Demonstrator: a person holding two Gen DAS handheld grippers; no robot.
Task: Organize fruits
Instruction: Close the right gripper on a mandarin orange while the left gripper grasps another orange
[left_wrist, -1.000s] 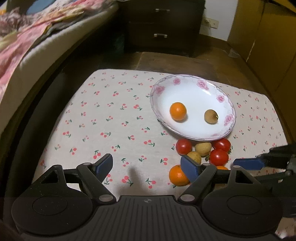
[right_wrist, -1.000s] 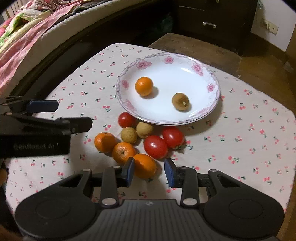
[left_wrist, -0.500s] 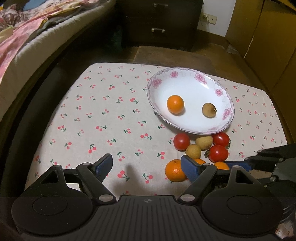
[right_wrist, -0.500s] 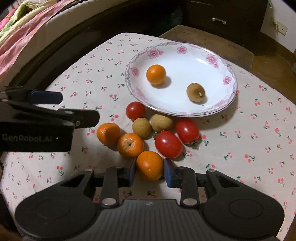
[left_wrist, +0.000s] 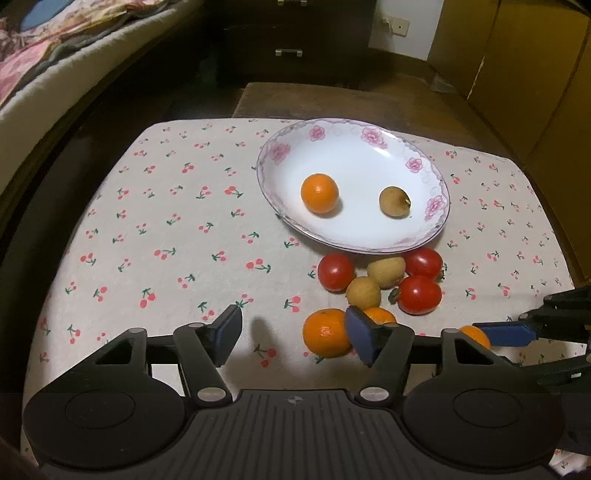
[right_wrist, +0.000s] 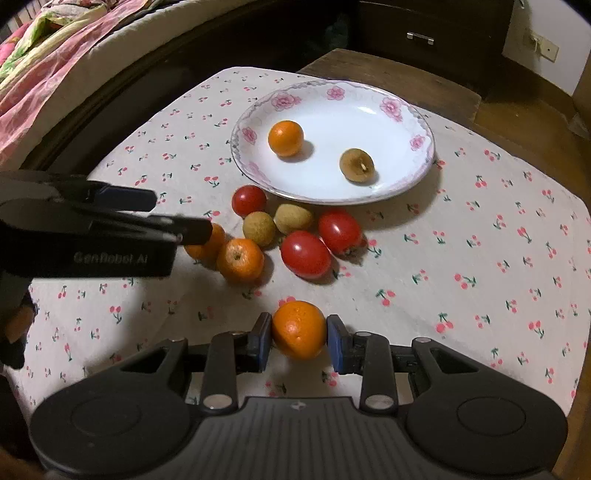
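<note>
Right hand-held gripper (right_wrist: 299, 341) clamps an orange (right_wrist: 298, 329); left hand-held gripper (left_wrist: 293, 334), closing on nothing, half-hides another orange (left_wrist: 378, 316).

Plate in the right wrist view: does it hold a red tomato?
No. The plate holds only an orange and a brown fruit; the tomatoes lie on the cloth beside it.

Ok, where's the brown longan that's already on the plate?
In the right wrist view the brown longan lies on the right half of the plate, right of the orange and apart from it.
</note>
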